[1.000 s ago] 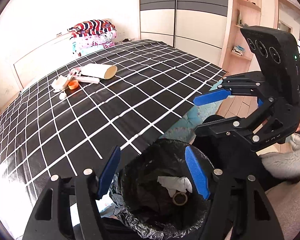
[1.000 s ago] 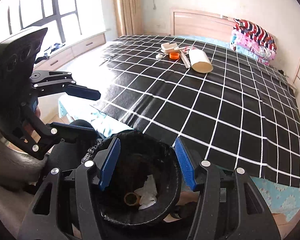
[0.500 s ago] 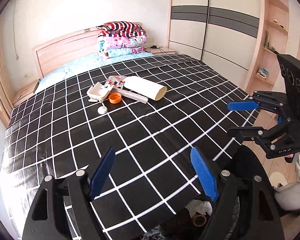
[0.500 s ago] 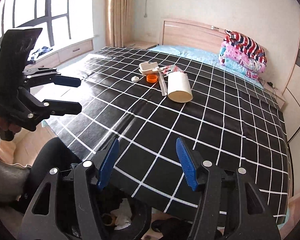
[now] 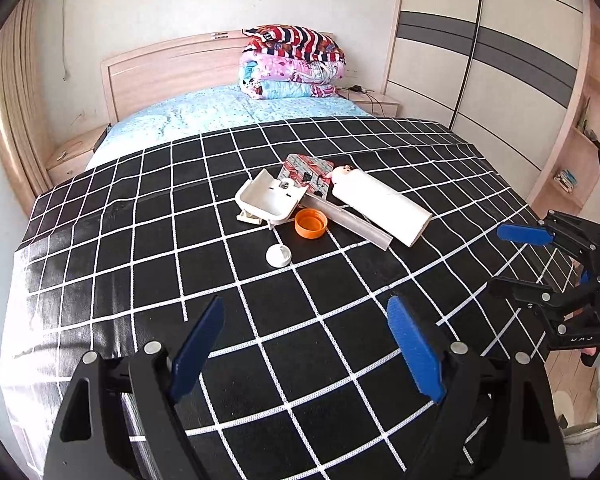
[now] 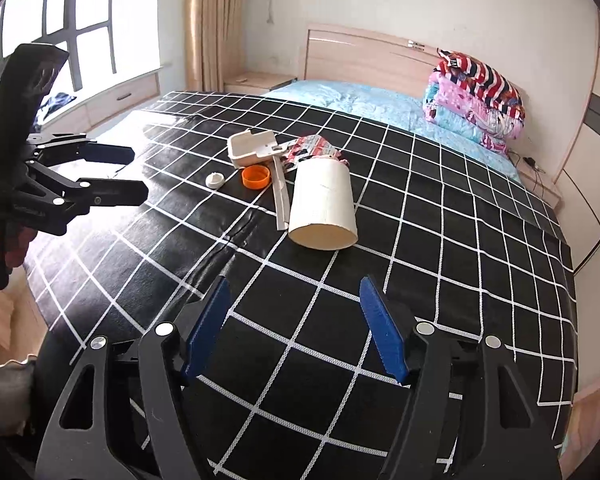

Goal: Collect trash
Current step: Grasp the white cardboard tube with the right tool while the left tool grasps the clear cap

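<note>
Left wrist view showed folded quilts (image 5: 292,64) beyond the trash; left gripper (image 5: 306,344) and right gripper (image 6: 294,326) gaped empty; no writing was legible.

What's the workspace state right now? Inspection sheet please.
Surface: black checked cover over the bed, blue sheet at its head.
Job's things: white tube lying down, grey strip beside it, orange cap, small white cap, white plastic tray, printed wrapper, all clustered mid-bed.
Clutter: folded quilts at the headboard.
Grippers: left hand-held gripper open, empty; right hand-held gripper open, empty; both short of the cluster.
Cables: cord on the nightstand.
Surroundings: wardrobe, window, curtain.
</note>
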Demonstrator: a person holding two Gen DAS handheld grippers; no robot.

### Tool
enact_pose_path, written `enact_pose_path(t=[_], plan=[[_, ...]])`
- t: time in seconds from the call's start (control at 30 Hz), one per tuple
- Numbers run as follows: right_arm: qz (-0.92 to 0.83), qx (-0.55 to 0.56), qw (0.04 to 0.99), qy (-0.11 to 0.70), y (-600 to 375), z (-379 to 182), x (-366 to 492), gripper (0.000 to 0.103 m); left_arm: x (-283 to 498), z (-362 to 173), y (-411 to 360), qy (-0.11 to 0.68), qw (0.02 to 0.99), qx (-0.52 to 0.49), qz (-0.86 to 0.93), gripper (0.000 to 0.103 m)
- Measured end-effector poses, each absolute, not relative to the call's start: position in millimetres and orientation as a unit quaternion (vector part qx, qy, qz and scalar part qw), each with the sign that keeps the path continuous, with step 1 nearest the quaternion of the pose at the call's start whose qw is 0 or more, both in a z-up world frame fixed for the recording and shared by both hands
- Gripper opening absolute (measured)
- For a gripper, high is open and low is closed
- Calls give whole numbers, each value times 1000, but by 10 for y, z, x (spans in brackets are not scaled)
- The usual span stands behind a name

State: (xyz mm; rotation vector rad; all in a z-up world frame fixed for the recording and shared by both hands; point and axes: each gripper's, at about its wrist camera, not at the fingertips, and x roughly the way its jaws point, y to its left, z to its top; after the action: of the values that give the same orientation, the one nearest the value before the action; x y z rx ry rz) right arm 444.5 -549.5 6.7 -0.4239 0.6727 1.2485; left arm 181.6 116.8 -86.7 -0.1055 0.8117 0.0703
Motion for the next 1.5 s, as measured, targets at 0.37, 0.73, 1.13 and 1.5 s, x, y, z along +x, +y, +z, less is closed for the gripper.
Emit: enact_pose_path(t=[0.37,0.73,1.13,1.5], plan=[[557,-188,738,332,-5082,-12,4724,67,2238,-1097,1314,427,902,-61,35,81],[552,-168,727,373,-4792,-160,4920,67,2531,-1289,1402,446,893,-54,24,75],[550,-157,720,394,-4760,-267,5008,56,2555,-1299,1385,441,896,-18,44,21],[553,-154,725,381,-4878,-153,4937,54,2378,-1099,1279,416,909,-3,39,20]])
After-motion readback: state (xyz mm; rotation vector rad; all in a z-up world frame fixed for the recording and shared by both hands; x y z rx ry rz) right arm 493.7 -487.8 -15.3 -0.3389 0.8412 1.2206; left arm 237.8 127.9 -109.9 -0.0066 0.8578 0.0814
